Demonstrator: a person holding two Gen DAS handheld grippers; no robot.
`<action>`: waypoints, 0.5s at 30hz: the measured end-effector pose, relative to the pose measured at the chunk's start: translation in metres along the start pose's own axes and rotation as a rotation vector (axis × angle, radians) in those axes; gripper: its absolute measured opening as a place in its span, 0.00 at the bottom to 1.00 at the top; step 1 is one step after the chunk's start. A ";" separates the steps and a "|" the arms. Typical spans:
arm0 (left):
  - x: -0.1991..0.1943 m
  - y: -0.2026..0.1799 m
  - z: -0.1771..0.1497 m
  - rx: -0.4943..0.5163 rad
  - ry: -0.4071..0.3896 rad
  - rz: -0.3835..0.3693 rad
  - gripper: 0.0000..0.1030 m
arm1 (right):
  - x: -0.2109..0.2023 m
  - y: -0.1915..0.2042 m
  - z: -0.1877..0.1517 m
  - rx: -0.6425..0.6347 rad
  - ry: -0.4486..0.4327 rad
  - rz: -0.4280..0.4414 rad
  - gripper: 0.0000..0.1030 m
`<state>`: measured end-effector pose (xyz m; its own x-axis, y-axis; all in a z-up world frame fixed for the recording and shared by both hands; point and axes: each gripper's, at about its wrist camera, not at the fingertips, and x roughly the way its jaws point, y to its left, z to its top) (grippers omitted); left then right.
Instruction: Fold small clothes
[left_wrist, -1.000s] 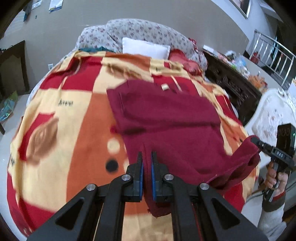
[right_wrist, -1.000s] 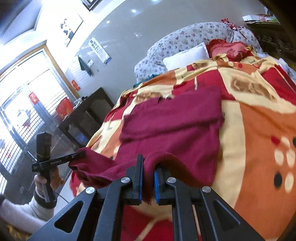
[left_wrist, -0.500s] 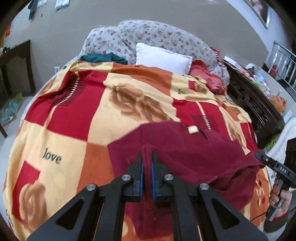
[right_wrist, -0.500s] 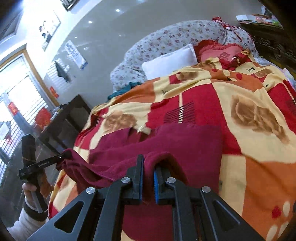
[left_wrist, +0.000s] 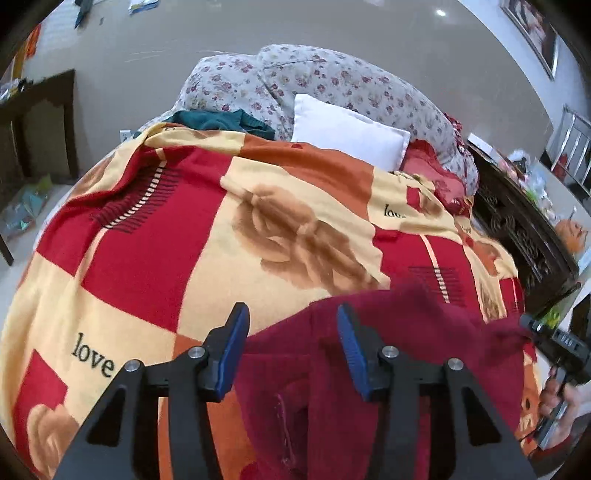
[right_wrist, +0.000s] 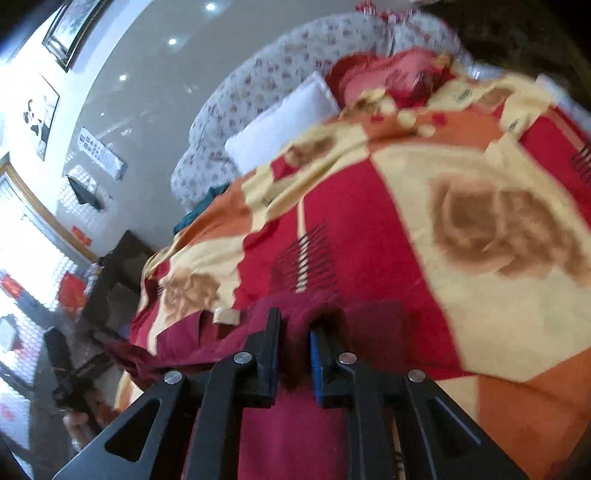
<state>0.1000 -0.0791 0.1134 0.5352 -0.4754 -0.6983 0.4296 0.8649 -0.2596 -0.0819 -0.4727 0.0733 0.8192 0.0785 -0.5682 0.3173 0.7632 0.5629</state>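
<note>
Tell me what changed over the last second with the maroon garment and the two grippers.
Both grippers carried the maroon garment's near edge up the bed, folding it over itself. The left gripper has just been opening and let go. The right gripper has just been opening slightly, cloth still between its fingers. The blanket and white pillow stayed put.

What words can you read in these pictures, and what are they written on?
"love" – on the blanket, at the near left edge.
"lov..." – on the blanket again, farther back near the red cushion; its end is cut off by a fold.
White wall sign – dark rows of print, too blurred to read.
Small tag on the maroon garment – no print legible.
Right gripper – pale marks on its body, too small to read.
</note>
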 end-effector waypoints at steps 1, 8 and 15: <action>-0.003 -0.007 -0.003 0.042 -0.004 0.018 0.47 | -0.007 0.004 0.000 -0.018 -0.023 -0.004 0.18; 0.000 -0.046 -0.020 0.179 -0.015 0.064 0.54 | -0.027 0.045 -0.002 -0.157 -0.113 -0.025 0.77; 0.018 -0.043 -0.032 0.178 0.012 0.063 0.59 | -0.030 0.055 -0.004 -0.173 -0.064 0.028 0.77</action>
<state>0.0683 -0.1199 0.0908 0.5571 -0.4181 -0.7175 0.5180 0.8503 -0.0933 -0.0912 -0.4306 0.1183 0.8570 0.0640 -0.5114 0.2119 0.8608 0.4628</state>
